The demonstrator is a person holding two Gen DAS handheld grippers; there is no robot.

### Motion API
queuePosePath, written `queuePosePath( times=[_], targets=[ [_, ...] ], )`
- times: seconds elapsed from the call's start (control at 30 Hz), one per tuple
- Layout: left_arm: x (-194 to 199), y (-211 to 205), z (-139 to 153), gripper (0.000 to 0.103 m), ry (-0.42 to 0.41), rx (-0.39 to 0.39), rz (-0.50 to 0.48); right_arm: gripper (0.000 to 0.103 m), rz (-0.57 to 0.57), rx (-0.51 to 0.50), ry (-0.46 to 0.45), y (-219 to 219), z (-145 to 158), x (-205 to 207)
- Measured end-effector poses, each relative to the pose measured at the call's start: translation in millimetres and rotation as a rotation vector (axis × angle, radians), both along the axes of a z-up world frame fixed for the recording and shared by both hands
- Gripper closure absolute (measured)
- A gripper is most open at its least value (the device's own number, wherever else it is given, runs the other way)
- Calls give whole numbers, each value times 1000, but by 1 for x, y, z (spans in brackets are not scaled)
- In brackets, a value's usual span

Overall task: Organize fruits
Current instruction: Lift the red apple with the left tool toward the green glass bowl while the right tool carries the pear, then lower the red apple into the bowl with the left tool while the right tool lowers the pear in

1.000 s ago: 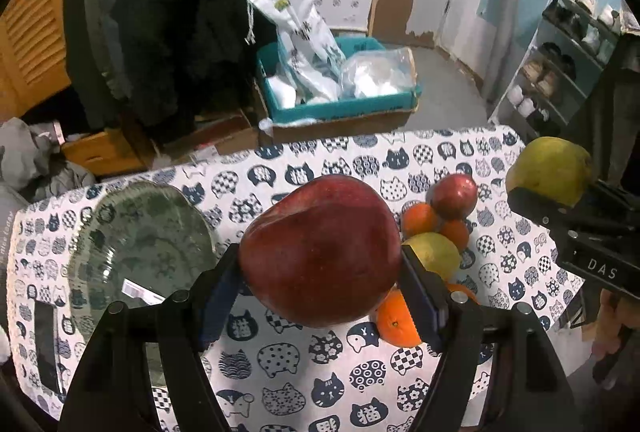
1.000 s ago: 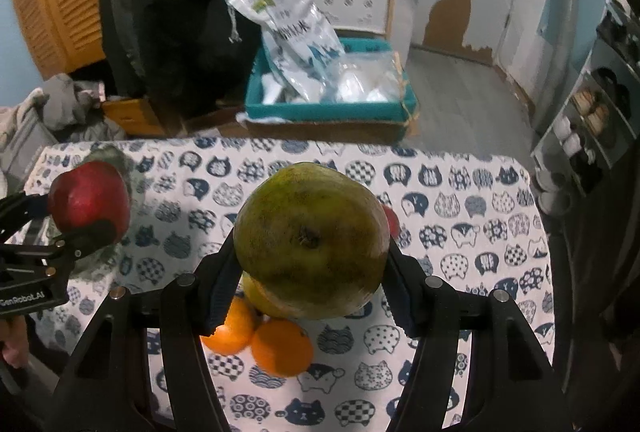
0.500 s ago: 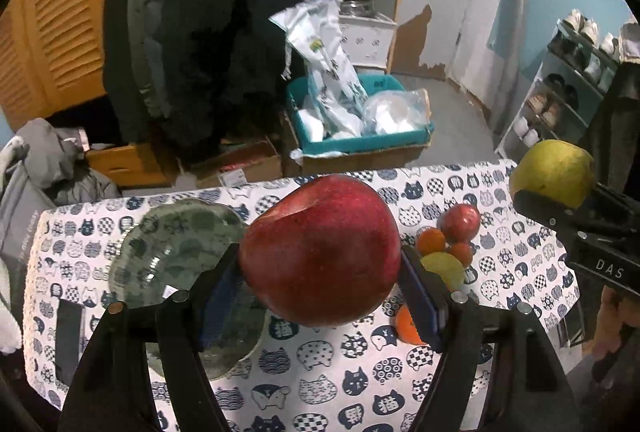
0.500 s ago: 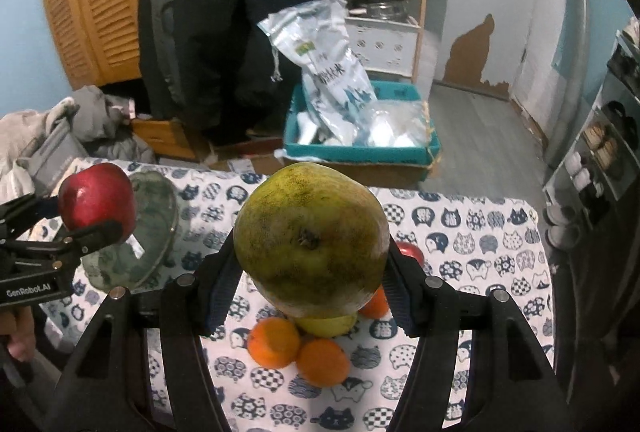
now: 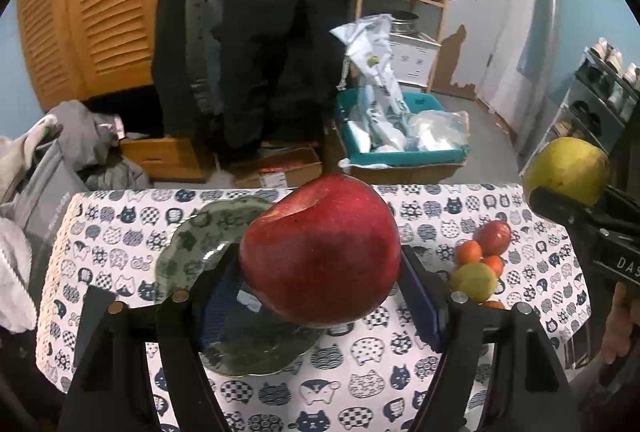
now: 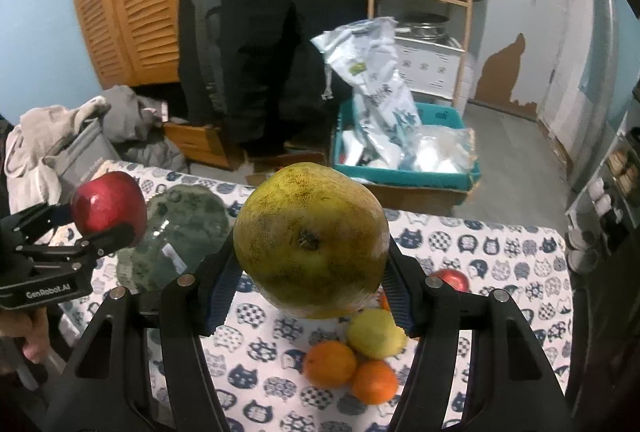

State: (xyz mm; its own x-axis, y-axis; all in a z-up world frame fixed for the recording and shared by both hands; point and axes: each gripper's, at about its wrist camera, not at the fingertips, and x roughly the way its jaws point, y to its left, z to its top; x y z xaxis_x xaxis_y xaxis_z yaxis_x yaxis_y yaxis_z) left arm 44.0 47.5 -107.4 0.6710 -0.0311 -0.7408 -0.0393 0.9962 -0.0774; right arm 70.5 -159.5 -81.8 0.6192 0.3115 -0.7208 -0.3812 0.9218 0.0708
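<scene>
My left gripper [image 5: 320,272] is shut on a large red apple [image 5: 320,252] and holds it high above a green glass plate [image 5: 188,244] on the cat-print tablecloth [image 5: 120,252]. My right gripper [image 6: 312,272] is shut on a big yellow-green pear [image 6: 312,240], also held high. On the cloth lie a small red apple [image 5: 496,236], a yellow-green fruit [image 5: 474,282] and several oranges [image 6: 330,364]. The right wrist view shows the left gripper [image 6: 100,224] with its apple over the plate [image 6: 188,228].
Behind the table stand a teal crate [image 5: 400,148] with plastic bags, cardboard boxes, a hanging dark coat [image 5: 272,32] and a wooden shelf. Clothes lie at the left. A shoe rack [image 5: 600,96] stands at the right.
Both grippers have risen and drawn back from the table with their fruit. The plate now sits under the left gripper's apple in the left wrist view.
</scene>
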Motion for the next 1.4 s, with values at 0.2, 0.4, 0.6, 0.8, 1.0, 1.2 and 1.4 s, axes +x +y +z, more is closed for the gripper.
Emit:
queuePosePath(
  times=[0.2,0.4,0.6,0.8,1.0,1.2,1.4],
  targets=[
    [-7,25,0,26,-11,5,50,39,47,17,13,33,-1,4],
    [-10,54,-8,26,2,1,104,39,96,27,35,67,-6,8],
    [-10,81,-22,26,35,-13,156,39,134,38,71,99,-16,14],
    [-9,96,-35,26,61,-9,181,39,162,28,103,125,-30,19],
    [-5,112,-58,26,116,-37,200,39,191,11,145,146,-48,26],
    [3,121,-91,26,198,-49,210,39,205,-26,193,163,-78,35],
    [14,117,-114,26,253,-44,198,39,214,-43,260,172,-105,41]
  ],
)
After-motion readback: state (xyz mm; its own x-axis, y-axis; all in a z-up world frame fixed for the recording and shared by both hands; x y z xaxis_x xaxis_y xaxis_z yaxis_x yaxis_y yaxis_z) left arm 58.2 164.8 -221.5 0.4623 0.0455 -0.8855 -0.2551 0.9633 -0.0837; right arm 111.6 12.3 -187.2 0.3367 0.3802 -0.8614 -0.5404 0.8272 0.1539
